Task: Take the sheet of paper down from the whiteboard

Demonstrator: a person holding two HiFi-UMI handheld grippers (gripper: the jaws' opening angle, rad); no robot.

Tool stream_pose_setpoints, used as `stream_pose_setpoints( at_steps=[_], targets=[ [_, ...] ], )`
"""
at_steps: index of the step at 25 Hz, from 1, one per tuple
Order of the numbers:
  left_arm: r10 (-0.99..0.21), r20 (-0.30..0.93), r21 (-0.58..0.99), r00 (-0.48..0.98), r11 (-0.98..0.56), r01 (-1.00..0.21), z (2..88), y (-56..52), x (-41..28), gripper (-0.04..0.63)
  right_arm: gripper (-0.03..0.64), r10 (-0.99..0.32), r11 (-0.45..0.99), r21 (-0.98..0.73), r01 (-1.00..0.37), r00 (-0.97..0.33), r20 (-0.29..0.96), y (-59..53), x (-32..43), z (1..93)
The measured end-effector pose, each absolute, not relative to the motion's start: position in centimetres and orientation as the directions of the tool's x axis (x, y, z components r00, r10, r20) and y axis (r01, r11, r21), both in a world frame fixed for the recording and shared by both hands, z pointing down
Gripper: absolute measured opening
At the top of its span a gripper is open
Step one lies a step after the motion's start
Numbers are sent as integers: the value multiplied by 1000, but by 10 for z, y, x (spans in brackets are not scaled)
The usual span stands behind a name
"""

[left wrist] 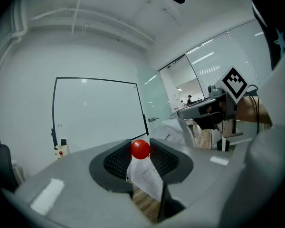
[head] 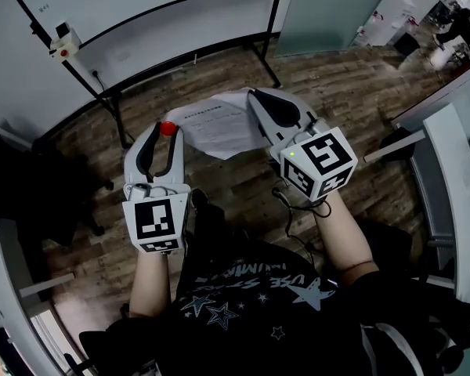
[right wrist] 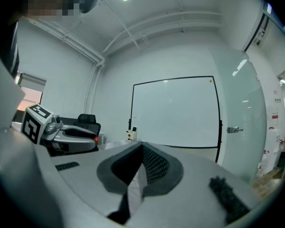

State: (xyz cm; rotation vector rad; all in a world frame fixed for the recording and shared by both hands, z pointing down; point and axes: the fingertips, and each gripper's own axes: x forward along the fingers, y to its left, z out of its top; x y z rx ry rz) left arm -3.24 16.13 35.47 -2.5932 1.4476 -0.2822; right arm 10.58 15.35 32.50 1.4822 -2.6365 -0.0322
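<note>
The white printed sheet of paper (head: 218, 124) hangs off the whiteboard (head: 141, 6), stretched between my two grippers above the wooden floor. My left gripper (head: 166, 131) is shut on a red round magnet (head: 167, 128) and the sheet's left corner. In the left gripper view the magnet (left wrist: 140, 149) sits between the jaw tips and the paper (left wrist: 150, 180) hangs below it. My right gripper (head: 254, 96) is shut on the sheet's right edge. In the right gripper view the paper (right wrist: 133, 194) runs edge-on between the closed jaws. Both grippers point level at the bare whiteboard (right wrist: 175, 110).
The whiteboard stands on a black frame with legs (head: 119, 128) on the floor. A small white box with a red button (head: 63, 44) hangs at its left side. A dark office chair (head: 31, 186) is at the left and a white desk (head: 454, 178) at the right.
</note>
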Motion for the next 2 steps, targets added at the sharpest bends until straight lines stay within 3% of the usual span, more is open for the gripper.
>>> stream_pose_setpoints(
  at_steps=[2],
  targets=[
    [-852, 89, -235, 516, -521, -821, 355, 170, -28, 127, 15, -855, 518, 72, -852, -512, 86, 162, 109, 325]
  ],
)
